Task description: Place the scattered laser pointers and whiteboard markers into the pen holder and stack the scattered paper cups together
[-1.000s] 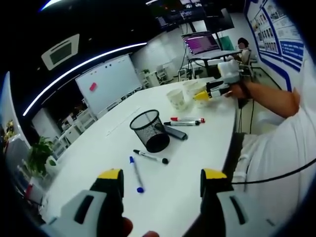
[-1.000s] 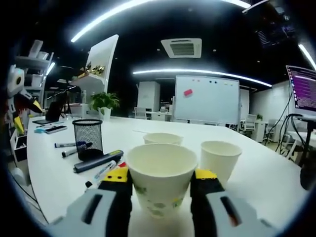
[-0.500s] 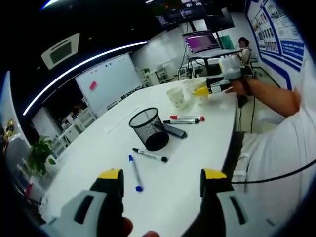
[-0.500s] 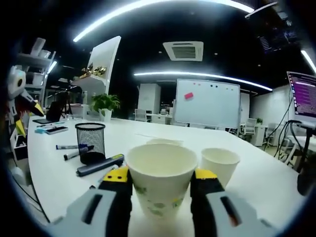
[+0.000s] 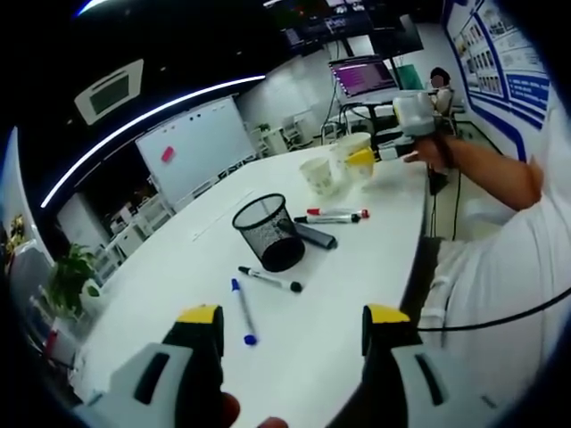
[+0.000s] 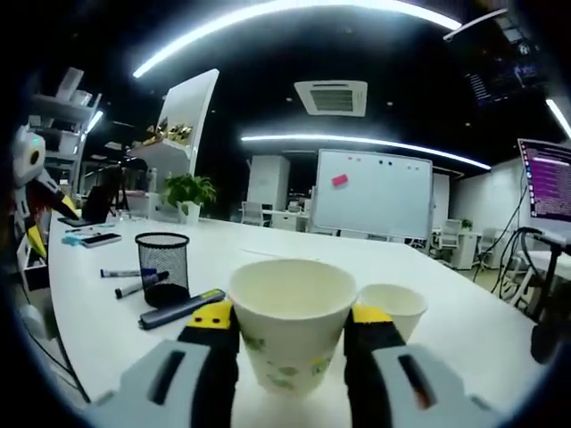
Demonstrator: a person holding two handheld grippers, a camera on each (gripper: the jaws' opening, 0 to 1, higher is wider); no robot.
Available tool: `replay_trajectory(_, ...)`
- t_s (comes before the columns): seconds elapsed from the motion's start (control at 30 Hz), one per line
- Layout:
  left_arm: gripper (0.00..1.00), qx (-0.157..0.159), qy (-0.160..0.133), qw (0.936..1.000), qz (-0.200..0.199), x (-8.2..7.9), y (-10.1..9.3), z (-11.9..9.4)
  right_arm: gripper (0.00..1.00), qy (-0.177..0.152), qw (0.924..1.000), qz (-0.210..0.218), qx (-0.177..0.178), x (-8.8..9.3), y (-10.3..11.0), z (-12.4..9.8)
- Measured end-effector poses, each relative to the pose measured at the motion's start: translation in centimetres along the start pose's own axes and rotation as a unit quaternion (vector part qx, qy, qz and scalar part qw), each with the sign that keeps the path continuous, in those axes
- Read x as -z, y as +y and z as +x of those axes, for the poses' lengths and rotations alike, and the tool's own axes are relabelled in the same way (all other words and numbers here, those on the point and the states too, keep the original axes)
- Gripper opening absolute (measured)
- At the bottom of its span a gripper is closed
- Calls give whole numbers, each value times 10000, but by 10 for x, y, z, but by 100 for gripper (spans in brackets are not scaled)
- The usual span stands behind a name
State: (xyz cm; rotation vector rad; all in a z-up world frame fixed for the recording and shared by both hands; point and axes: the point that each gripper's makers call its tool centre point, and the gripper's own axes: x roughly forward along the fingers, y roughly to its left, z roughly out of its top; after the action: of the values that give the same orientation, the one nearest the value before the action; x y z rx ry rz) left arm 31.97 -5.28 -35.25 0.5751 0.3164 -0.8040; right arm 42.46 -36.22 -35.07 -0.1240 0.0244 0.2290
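Observation:
My right gripper is shut on a white paper cup, held upright above the white table. A second cup stands just behind it to the right. In the left gripper view that held cup hangs beside a cup standing on the table. The black mesh pen holder stands mid-table, with a blue marker and a black marker lying in front of it. A dark laser pointer and a red marker lie beyond it. My left gripper is open over the near table edge.
A person's arm and white shirt run along the table's right side. A whiteboard and a monitor stand beyond the table. A potted plant sits at the far end.
My right gripper has risen with the cup, so the table things sit lower in its view and one standing cup is now hidden behind the held one. My left gripper has stayed put.

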Motion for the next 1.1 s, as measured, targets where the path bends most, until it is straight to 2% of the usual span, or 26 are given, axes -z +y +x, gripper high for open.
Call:
replay_trajectory(0.3, 63, 10, 25, 10000, -5, 2, 0, 0, 47, -83, 10000, -22, 7, -9, -1, 0)
replay_trajectory(1.1, 63, 24, 49, 10000, 12, 4, -1, 0, 47, -142, 9998, -48, 100, -18, -14, 1)
